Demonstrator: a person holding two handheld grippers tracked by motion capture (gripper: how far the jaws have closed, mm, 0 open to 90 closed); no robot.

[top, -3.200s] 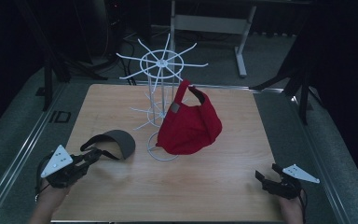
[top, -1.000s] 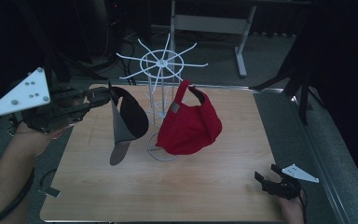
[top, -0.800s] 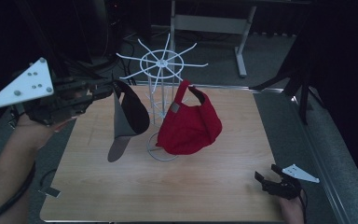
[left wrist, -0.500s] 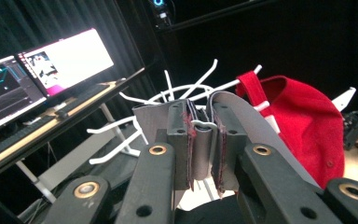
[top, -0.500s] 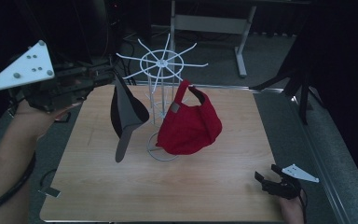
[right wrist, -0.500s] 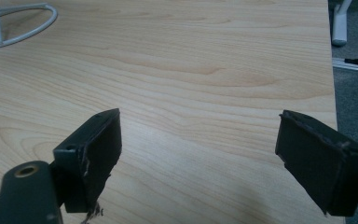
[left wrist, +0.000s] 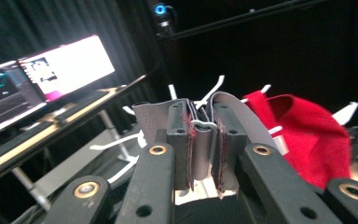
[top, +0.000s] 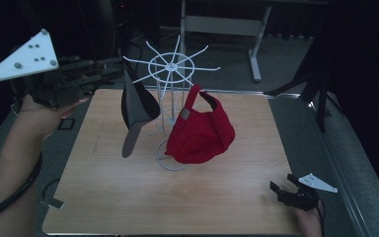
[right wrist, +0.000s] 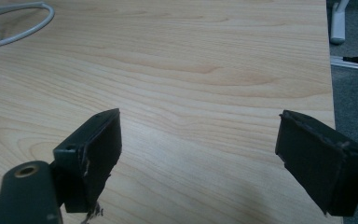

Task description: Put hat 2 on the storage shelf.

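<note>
Nearest the person, the right gripper (top: 287, 191) rests at the near right corner of the wooden table (top: 227, 197), well away from the white wire hat rack (top: 170, 98) that stands at the table's middle. In the right gripper view its jaws stand wide apart with only bare wood between them, and a curve of the rack's round base ring (right wrist: 14, 23) shows at the far left.

Farther in, on the right side of the rack, a red cap (top: 200, 131) hangs from one of the rack's arms, its crown sagging down toward the base ring.

On the rack's left side, the left gripper (top: 116, 69) is held up in the air, level with the rack's spoked top, its grey three-cornered plate facing up. Its jaws are nearly together, clamped on the rear edge of a grey cap (top: 137, 106). That cap hangs below the jaws, just left of the rack's stem, with its brim pointing down toward the table and clear of the wood. In the left gripper view the grey fabric (left wrist: 203, 144) is pinched between the two pads, a white rack arm (left wrist: 203, 124) lies across it right at the pad tips, and the red cap shows beyond on the right.
</note>
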